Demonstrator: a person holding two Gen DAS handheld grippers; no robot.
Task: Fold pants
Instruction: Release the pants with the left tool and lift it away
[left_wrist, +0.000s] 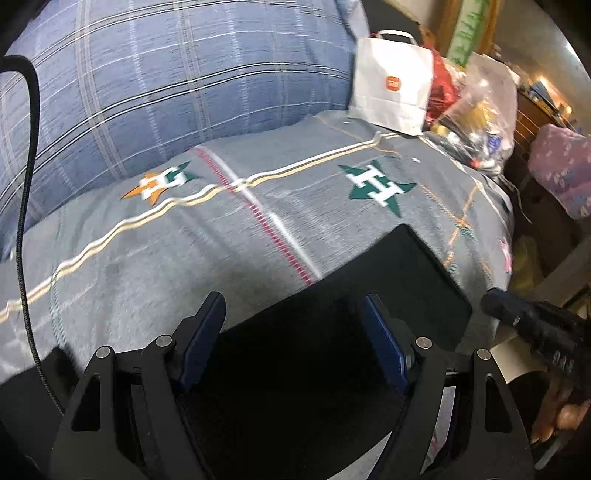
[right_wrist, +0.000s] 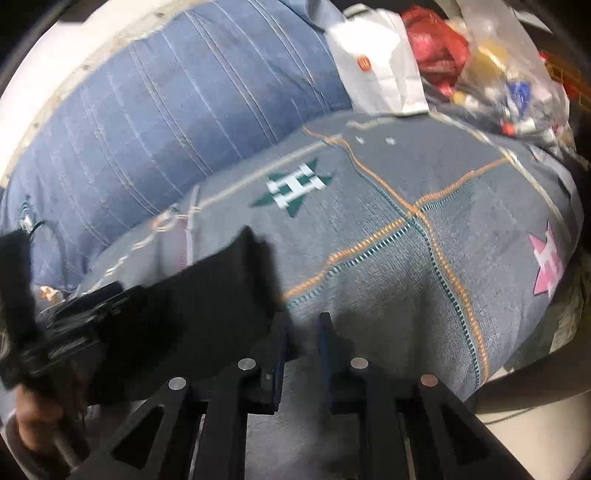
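Note:
Black pants (left_wrist: 332, 332) lie folded into a flat rectangle on the grey patterned bedspread (left_wrist: 184, 251). My left gripper (left_wrist: 295, 306) is wide open just above their near edge, with nothing between the blue pads. The right gripper shows at the right edge of the left wrist view (left_wrist: 517, 314). In the right wrist view the pants (right_wrist: 207, 288) lie to the left, with the left gripper (right_wrist: 74, 325) over them. My right gripper (right_wrist: 303, 325) hovers at the pants' right edge with a narrow gap between its pads and holds nothing.
A large blue plaid pillow (left_wrist: 166, 81) lies along the back of the bed. A white paper bag (left_wrist: 391, 85), a red bag (right_wrist: 436, 44) and a clear plastic bag of items (left_wrist: 480, 110) stand at the far corner. The bed edge drops off at right.

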